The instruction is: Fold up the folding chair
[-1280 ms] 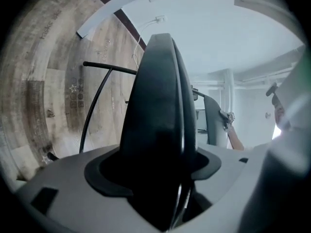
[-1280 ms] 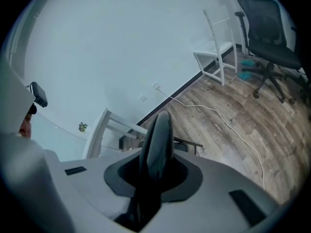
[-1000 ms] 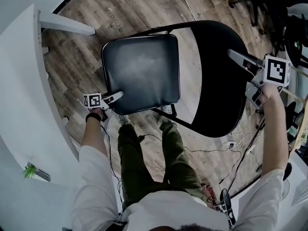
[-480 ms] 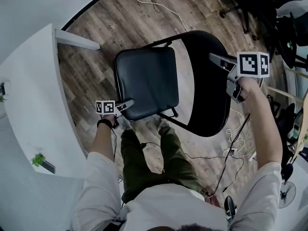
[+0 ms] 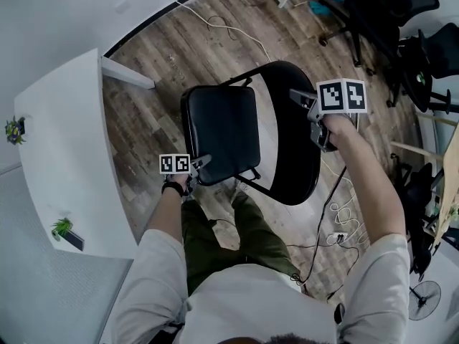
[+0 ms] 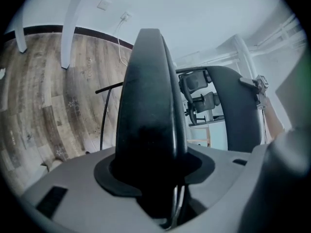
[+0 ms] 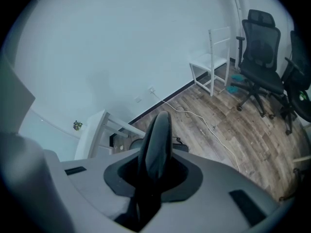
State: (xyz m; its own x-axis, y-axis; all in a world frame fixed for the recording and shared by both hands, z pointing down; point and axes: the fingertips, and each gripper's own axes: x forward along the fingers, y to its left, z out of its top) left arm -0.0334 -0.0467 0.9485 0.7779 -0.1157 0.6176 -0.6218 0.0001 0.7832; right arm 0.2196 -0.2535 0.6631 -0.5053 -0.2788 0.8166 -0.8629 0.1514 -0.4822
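Fingers (image 5: 302, 98) grip chair (image 5: 222, 131) — left gripper (image 5: 204, 160) just tightened.

a: floor?
b: wood plank floor (image 5: 154, 63), grey-brown, worn look. white cable (image 5: 215, 26) snakes across it from the wall side, and there's a tangle of more cables (image 5: 344, 221) lower right.
a: walls?
b: plain white wall (image 7: 121, 47) with a dark baseboard (image 5: 166, 16) along the bottom. light is flat and even.
a: furniture?
b: white table (image 5: 64, 156) on the left with a white leg (image 5: 128, 74). two small green plants sit on it, one at the far end (image 5: 14, 129), one at the near edge (image 5: 63, 228). black office chairs (image 5: 391, 20) are bunched top right, with a white chair (image 7: 212, 62) against the wall near them. a floor fan (image 5: 424, 299) shows bottom right, partly cut off.
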